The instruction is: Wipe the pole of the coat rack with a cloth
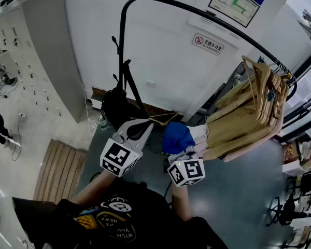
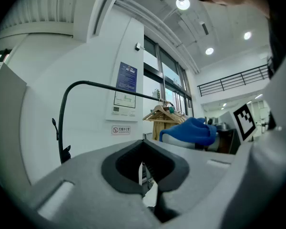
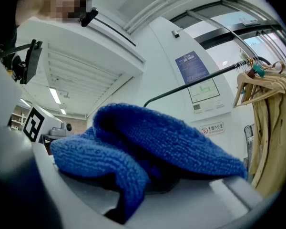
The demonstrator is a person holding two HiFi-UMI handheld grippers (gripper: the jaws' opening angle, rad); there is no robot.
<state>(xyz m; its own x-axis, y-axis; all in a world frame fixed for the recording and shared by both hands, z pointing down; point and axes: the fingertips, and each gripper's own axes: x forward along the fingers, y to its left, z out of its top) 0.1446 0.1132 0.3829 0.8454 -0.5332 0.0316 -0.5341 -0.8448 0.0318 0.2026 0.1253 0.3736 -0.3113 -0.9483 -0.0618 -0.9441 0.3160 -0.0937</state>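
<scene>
While the right tongs [image 1: 179, 149] clamp the blue cloth [image 1: 176, 137], the left tongs [image 1: 144, 128] are closed, wall sign [image 1: 208, 43] illegible.

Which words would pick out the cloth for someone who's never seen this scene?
Find the black coat rack pole arching across the white wall, with tan garments on wooden hangers at its right end. Just left of those garments, below the pole, the right tool is shut on a bunched blue cloth. It is the only bright blue, fuzzy thing there.
</scene>
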